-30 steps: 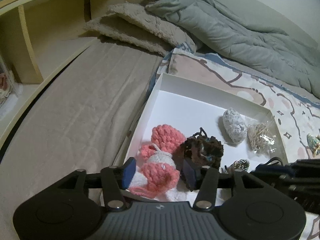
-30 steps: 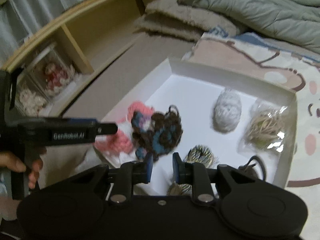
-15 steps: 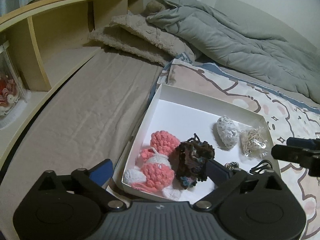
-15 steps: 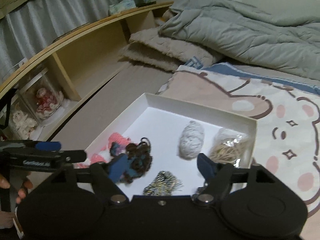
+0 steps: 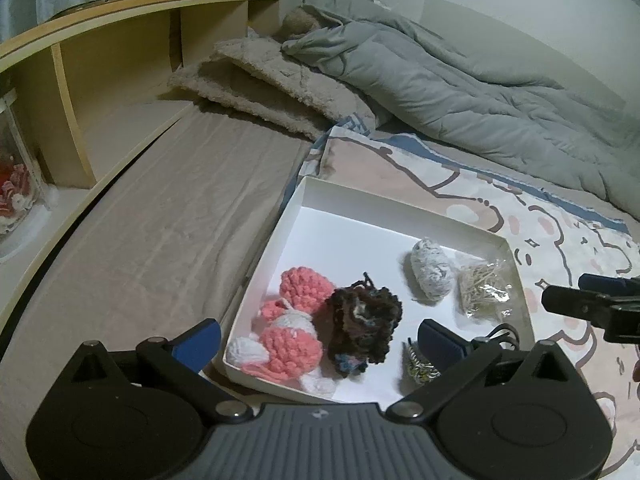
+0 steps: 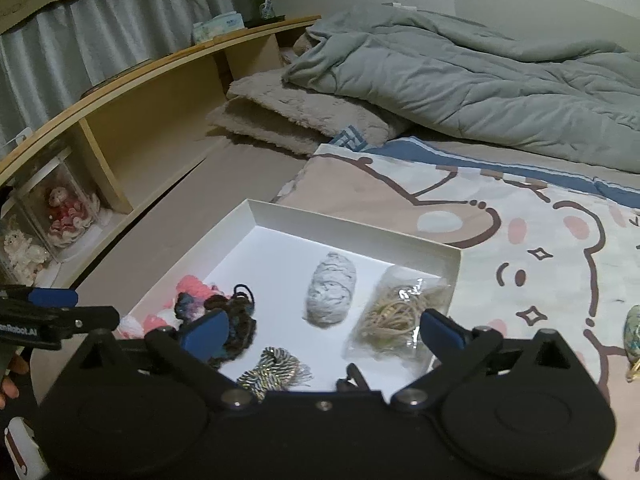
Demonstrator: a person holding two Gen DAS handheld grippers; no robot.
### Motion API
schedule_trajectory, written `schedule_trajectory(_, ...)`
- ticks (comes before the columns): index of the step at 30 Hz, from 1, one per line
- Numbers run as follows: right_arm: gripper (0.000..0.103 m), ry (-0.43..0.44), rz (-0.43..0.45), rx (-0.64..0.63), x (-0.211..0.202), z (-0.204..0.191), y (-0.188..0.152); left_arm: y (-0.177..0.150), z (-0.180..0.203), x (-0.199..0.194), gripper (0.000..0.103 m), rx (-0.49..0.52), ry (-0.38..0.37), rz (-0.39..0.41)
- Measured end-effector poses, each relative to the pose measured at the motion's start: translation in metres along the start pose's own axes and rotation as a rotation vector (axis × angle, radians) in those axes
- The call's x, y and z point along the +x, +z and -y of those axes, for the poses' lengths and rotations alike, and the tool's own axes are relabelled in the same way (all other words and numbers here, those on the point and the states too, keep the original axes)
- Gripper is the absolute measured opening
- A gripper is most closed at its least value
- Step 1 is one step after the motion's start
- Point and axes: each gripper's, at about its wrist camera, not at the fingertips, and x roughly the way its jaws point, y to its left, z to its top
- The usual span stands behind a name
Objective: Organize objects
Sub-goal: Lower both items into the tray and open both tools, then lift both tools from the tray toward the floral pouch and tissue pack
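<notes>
A white shallow box (image 5: 384, 206) (image 6: 352, 226) lies on the bed. In it are a pink and white crochet piece (image 5: 294, 334), a dark brown crochet piece (image 5: 362, 328) (image 6: 236, 320), a grey yarn ball (image 5: 432, 276) (image 6: 332, 288), a clear bag of beige strings (image 5: 486, 292) (image 6: 400, 316), a striped metallic tassel (image 5: 420, 368) (image 6: 276, 366) and a black loop (image 5: 502, 332). My left gripper (image 5: 320, 340) is open and empty above the box's near edge. My right gripper (image 6: 322, 330) is open and empty above the box.
A grey duvet (image 5: 460, 80) and beige pillows (image 5: 272, 88) lie behind the box. A wooden shelf unit (image 5: 100, 76) runs along the left, holding a clear case with a doll (image 6: 64, 216). A shiny object (image 6: 634, 336) lies on the cartoon bedspread (image 6: 520, 232) at right.
Both grippers opened and drew back and up from the box. The left let go of the pink crochet piece, which now lies in the box; the right was shut near the tassel.
</notes>
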Motion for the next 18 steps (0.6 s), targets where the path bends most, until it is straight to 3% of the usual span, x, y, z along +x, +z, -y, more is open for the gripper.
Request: schedule_trajectory(18, 0.103, -0.080, 0.028, 0.010, -0.023, 0.046, 0.009, 0.016, 0.046, 0.007, 0.103, 0.043, -0.002, 0.020)
